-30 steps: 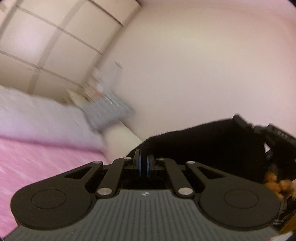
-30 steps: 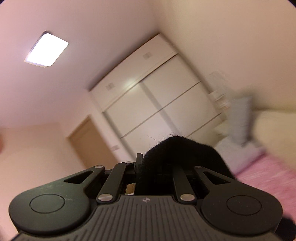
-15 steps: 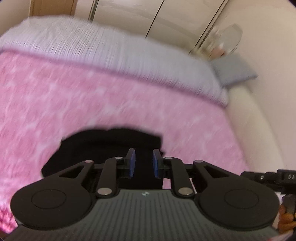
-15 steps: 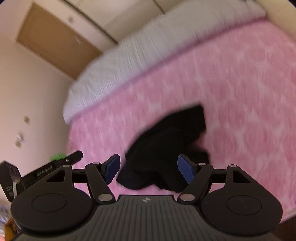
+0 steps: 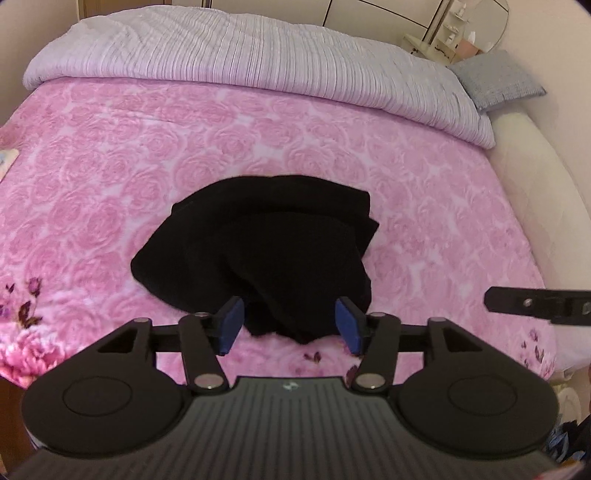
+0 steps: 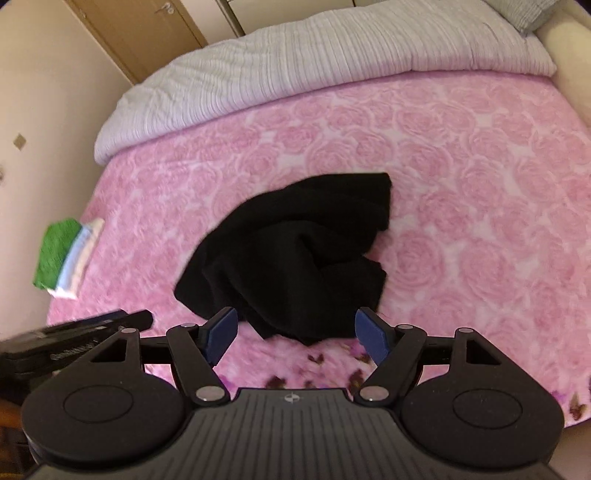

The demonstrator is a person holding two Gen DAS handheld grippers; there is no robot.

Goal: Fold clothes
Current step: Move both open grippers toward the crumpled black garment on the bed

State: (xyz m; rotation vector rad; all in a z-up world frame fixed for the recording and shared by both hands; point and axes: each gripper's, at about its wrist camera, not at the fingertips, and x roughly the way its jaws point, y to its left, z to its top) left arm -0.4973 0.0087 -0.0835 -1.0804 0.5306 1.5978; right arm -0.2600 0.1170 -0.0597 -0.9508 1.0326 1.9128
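**Black garment lies crumpled on the pink bedspread, both grippers empty above it**

Nearest the cameras, the left gripper [image 5: 289,325] points down at the bed with its blue pads [image 5: 229,325] apart and its jaws opening; nothing is pinched between them, though the near edge of the cloth shows in the gap. The right gripper [image 6: 297,334] also tilts down, its blue pads [image 6: 371,339] spread wide and holding nothing. Each gripper shows at the edge of the other's view, the two side by side at the near edge of the bed.

Just beyond the fingertips lies the black garment [image 5: 266,251], a dark knit piece bunched in loose folds rather than laid flat. It rests in the near middle of the pink rose-patterned bedspread [image 5: 110,166], free of both grippers. In the right wrist view its folds gather toward the centre, with one flap reaching farther up the bed.

Off to the left edge of the bed in the right wrist view sits a small stack of folded cloths [image 6: 66,258], green on the outer side, then pale blue and white, well apart from the black garment.

Farther back, a pale ribbed duvet [image 5: 240,55] is rolled across the far side of the bed. A grey pillow [image 5: 495,79] lies at its right end, against a cream padded bed frame [image 5: 535,177]. Behind stand wardrobe doors and a wooden door [image 6: 147,29].
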